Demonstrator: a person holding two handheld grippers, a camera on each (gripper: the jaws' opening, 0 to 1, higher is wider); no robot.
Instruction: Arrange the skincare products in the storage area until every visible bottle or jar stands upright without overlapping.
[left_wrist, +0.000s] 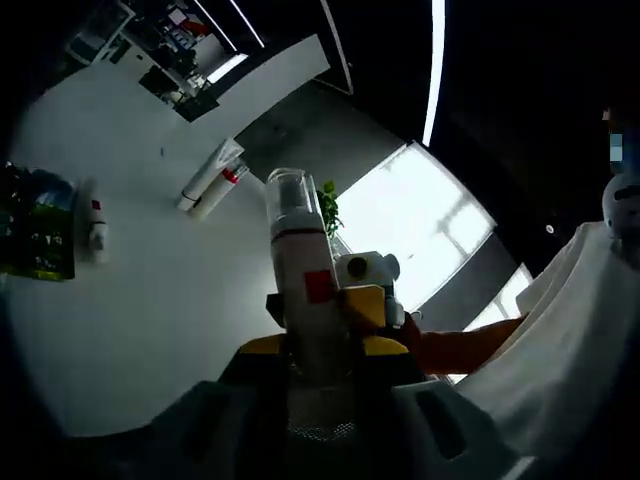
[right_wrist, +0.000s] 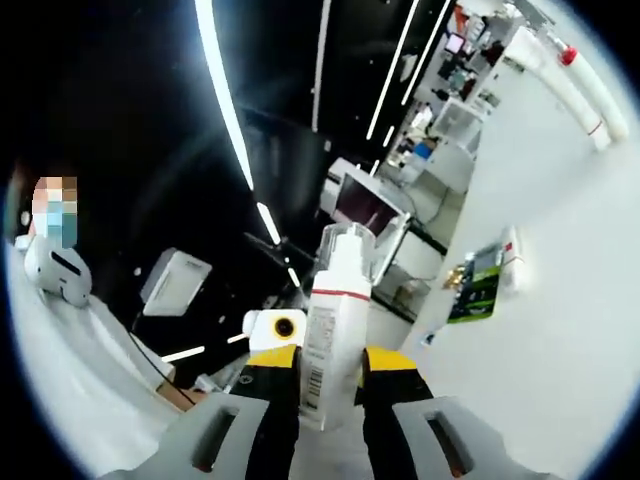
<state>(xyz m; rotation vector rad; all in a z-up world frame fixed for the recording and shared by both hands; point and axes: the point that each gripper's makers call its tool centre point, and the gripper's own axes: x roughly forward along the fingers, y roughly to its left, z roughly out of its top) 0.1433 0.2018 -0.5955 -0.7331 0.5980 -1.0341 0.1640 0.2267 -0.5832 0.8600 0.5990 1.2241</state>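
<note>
Both grippers are loaded and up in the air! The left gripper (left_wrist: 318, 345) is clenched on a tall white pump bottle with a clear cap and a red square label (left_wrist: 303, 262), its long axis running straight out along the yellow-tipped fingers (left_wrist: 262, 345), cap end away from the palm. The right gripper (right_wrist: 332, 372) is likewise clamped around a white bottle with a red band under its clear cap and a barcode down its side (right_wrist: 331, 325), held between the yellow and black fingers (right_wrist: 275, 362) and pointing forward along them. Out beyond the left gripper's fingers, to their far left, sits the white table (left_wrist: 170, 300), and on it two white tubes with red caps (left_wrist: 208, 178) lie flat side by side, well apart from the held bottle; a small white bottle with a red mark (left_wrist: 96, 230) lies nearer the table's edge, just beside a dark green box (left_wrist: 40, 225). In the right gripper view the same table lies off to the right of the fingers, tubes at the far top. So the key relation: both held bottles are tipped away from the tabletop, and each needs its base swung round toward that surface before it can stand. The left gripper looks nearer the lying tubes, though that is hard to judge.
</note>
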